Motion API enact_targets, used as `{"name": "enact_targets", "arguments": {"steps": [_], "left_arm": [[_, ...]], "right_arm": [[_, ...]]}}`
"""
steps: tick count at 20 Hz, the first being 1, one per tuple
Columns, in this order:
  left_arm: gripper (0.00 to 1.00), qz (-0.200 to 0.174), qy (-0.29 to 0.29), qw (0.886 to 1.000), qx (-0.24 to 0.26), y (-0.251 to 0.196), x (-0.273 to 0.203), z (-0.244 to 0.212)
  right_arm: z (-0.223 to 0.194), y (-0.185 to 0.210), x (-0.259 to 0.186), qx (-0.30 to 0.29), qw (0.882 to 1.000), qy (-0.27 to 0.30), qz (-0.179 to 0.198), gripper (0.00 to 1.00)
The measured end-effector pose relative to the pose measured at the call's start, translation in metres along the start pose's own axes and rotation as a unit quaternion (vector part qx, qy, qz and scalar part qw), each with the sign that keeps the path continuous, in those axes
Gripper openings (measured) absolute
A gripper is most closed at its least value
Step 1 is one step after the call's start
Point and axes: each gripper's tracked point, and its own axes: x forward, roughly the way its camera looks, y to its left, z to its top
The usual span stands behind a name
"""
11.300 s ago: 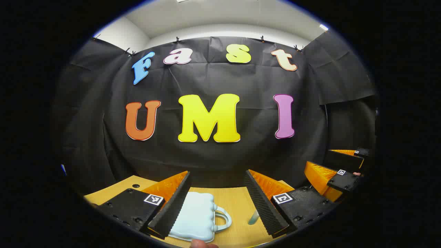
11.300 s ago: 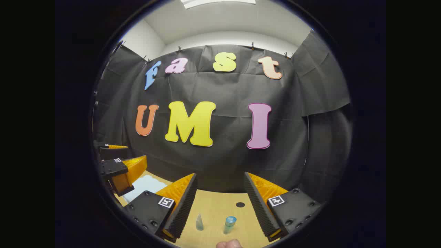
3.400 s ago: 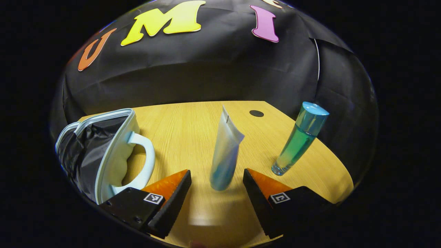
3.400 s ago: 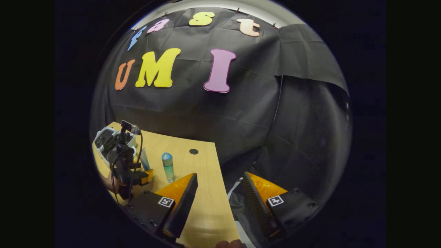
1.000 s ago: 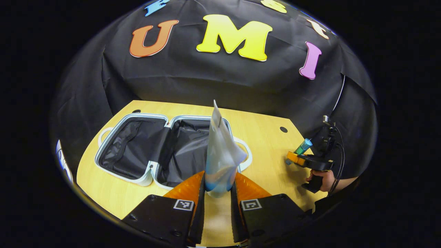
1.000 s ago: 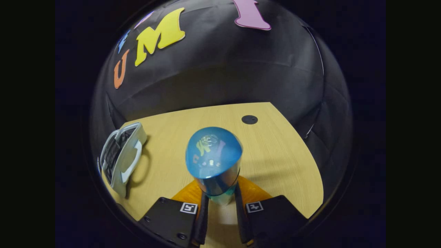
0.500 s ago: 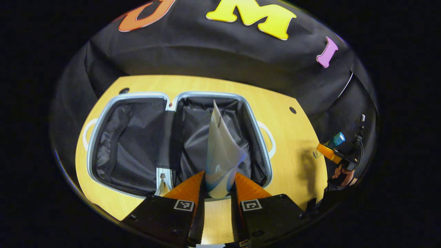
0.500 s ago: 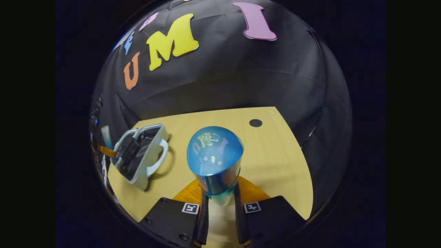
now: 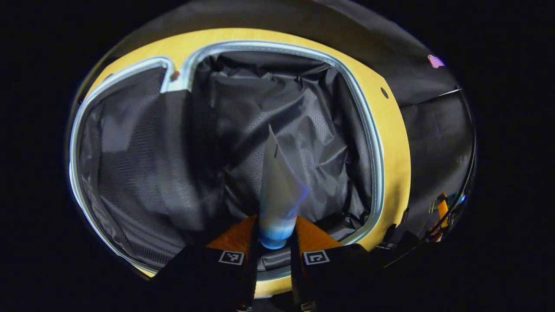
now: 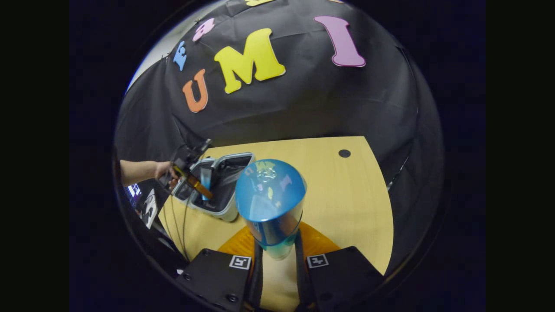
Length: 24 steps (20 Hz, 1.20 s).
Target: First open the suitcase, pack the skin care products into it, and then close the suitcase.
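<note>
The tube is pinched in the left gripper, long axis pointing ahead, directly over the open suitcase. The bottle is clamped by the right gripper, farther off.

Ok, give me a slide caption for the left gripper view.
Left gripper holds a squeeze tube over the open suitcase and its dark lining.
</note>
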Motion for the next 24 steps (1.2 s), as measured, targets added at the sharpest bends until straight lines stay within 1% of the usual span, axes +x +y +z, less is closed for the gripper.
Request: {"name": "enact_targets", "arguments": {"steps": [4,5,6,7,8,11,13,14,15,16,17,18,19,20,22,23,24], "left_arm": [[0.36,-0.009,0.052,0.998,-0.016,0.000,0.013,-0.002],[0.36,-0.003,0.065,0.998,-0.020,0.001,0.014,-0.004],[0.36,0.003,0.074,0.997,-0.024,0.001,0.014,-0.004],[0.44,0.010,0.076,0.997,-0.025,0.001,0.016,-0.004],[0.38,0.015,0.077,0.997,-0.026,0.001,0.016,-0.003],[0.42,0.025,0.070,0.997,-0.028,0.001,0.017,-0.002],[0.43,0.028,0.060,0.997,-0.029,0.000,0.016,-0.001],[0.53,0.027,0.054,0.998,-0.027,-0.003,0.013,0.001],[0.51,0.027,0.047,0.998,-0.024,-0.006,0.009,0.001],[0.66,0.029,0.038,0.999,-0.018,-0.008,0.006,0.001],[0.81,0.034,0.029,0.999,-0.013,-0.009,0.001,0.000],[0.86,0.041,0.017,0.999,-0.008,-0.008,-0.008,-0.001],[0.92,0.044,-0.002,0.999,-0.003,-0.008,-0.015,0.000],[0.93,0.043,-0.025,0.999,-0.003,-0.010,-0.024,0.000],[1.00,0.030,-0.096,0.995,-0.006,-0.018,-0.046,0.005],[0.96,0.024,-0.133,0.991,-0.007,-0.022,-0.058,0.004],[0.96,0.022,-0.171,0.985,-0.007,-0.025,-0.071,0.002]], "right_arm": [[0.010,0.011,-0.017,0.023,1.000,-0.016,0.007,0.30],[0.012,0.010,-0.020,0.026,0.999,-0.023,0.005,0.32],[0.016,0.009,-0.022,0.028,0.999,-0.028,0.003,0.30],[0.019,0.009,-0.025,0.031,0.999,-0.033,0.001,0.30],[0.022,0.007,-0.028,0.034,0.999,-0.038,0.000,0.30],[0.026,0.006,-0.030,0.035,0.998,-0.043,-0.004,0.30],[0.027,0.008,-0.027,0.031,0.999,-0.038,-0.001,0.30],[0.028,0.013,-0.024,0.027,0.999,-0.033,0.004,0.30],[0.030,0.019,-0.021,0.020,0.999,-0.028,0.012,0.27],[0.032,0.027,-0.018,0.011,0.999,-0.024,0.020,0.30],[0.036,0.034,-0.013,0.001,0.999,-0.019,0.029,0.29],[0.040,0.043,-0.008,-0.010,0.999,-0.013,0.040,0.27],[0.045,0.055,-0.002,-0.020,0.998,-0.006,0.053,0.32],[0.051,0.069,0.005,-0.029,0.997,0.002,0.068,0.29],[0.059,0.097,0.023,-0.046,0.993,0.026,0.102,0.30],[0.059,0.111,0.038,-0.055,0.991,0.048,0.113,0.30],[0.061,0.125,0.052,-0.061,0.988,0.070,0.125,0.30]]}}
